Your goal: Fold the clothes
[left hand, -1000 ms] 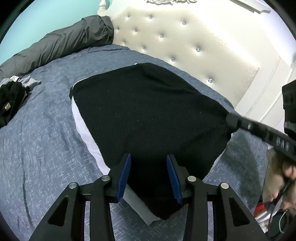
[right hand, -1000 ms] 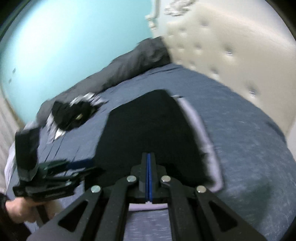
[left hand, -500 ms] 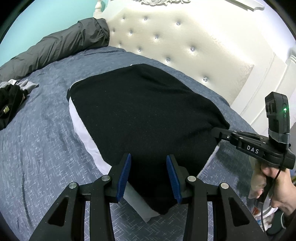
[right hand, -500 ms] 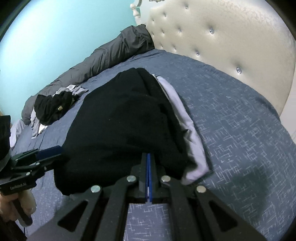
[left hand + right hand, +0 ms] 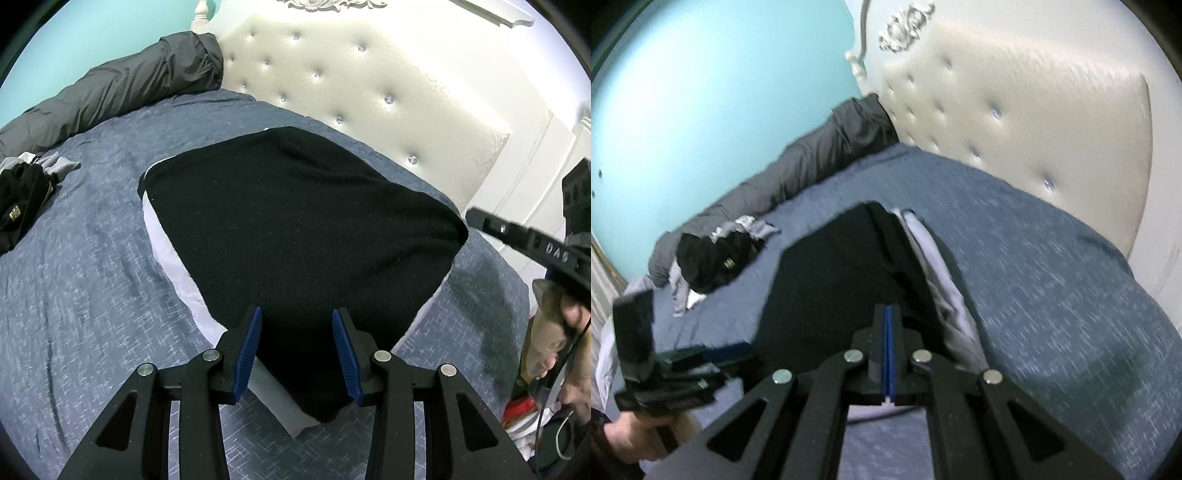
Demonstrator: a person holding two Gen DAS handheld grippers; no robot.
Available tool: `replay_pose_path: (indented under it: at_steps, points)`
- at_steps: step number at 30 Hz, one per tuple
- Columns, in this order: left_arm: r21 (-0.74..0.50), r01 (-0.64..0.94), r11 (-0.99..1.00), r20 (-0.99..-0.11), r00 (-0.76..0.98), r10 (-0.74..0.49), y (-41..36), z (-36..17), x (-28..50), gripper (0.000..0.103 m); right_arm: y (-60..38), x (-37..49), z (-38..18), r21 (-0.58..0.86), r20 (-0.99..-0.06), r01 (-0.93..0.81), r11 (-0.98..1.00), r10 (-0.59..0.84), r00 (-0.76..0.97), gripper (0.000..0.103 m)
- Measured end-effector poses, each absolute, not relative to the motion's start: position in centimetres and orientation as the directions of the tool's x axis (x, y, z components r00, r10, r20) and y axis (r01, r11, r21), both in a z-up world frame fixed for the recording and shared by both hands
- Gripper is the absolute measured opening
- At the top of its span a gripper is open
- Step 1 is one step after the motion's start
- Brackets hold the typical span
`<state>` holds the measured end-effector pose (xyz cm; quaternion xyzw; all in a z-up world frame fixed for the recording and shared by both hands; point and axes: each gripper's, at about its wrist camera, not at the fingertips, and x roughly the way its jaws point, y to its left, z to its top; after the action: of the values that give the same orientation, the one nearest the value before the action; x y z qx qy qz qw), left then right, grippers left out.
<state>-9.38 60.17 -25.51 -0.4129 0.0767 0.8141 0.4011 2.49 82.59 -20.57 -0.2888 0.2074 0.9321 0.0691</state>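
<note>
- Two grippers catalogued, nearest first. Left gripper: jaws spread partway, blue pads standing either side of the near corner of the black garment, no pad seen pressing it. Your tool tilts steeply down over that corner.
- Right gripper: pads pressed flat together, nothing visibly between them. It angles down at the garment's near edge; in the left view its tip sits just off the garment's right corner, apart from the cloth. The right view is smeared, so the hand is likely on the move.
- Black garment: lying flat just ahead of both tools, over a pale layer that shows along its left edge and under the near corner.
- Step, as judged: squaring the fold. You should open the right jaws before reaching for the corner, take both layers together, and keep the left tool steady so the stack does not skew.
- Blue bedspread: under everything.
- Dark clothes heap: far left of your left tool, presumably next.
- Grey rolled duvet and tufted headboard: farthest.
</note>
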Motion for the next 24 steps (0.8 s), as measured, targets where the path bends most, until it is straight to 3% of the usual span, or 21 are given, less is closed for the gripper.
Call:
replay_pose_path:
  at_steps: [4, 9, 19, 24]
  points:
    - [-0.205, -0.715, -0.669, -0.736, -0.338, 0.587, 60.3, -25.5, -9.3, 0.043, 81.8, 0.8, -21.3, 0.323, -0.600, -0.230, -0.918, -0.010, -0.800, 0.000]
    - [-0.211, -0.716, -0.666, -0.735, -0.334, 0.591, 60.1, -25.5, -9.2, 0.043, 84.8, 0.6, -24.0, 0.369, -0.646, -0.349, -0.861, 0.032, -0.763, 0.000]
    - [-0.211, -0.714, -0.667, -0.732, -0.336, 0.592, 60.1, -25.1, -9.3, 0.043, 83.7, -0.6, -21.0, 0.334, -0.590, -0.289, -0.897, 0.040, -0.806, 0.000]
    - [-0.225, -0.706, -0.671, -0.737, -0.328, 0.591, 60.1, -25.4, -9.4, 0.043, 84.4, -1.9, -23.5, 0.307, -0.676, -0.344, -0.887, 0.051, -0.735, 0.000]
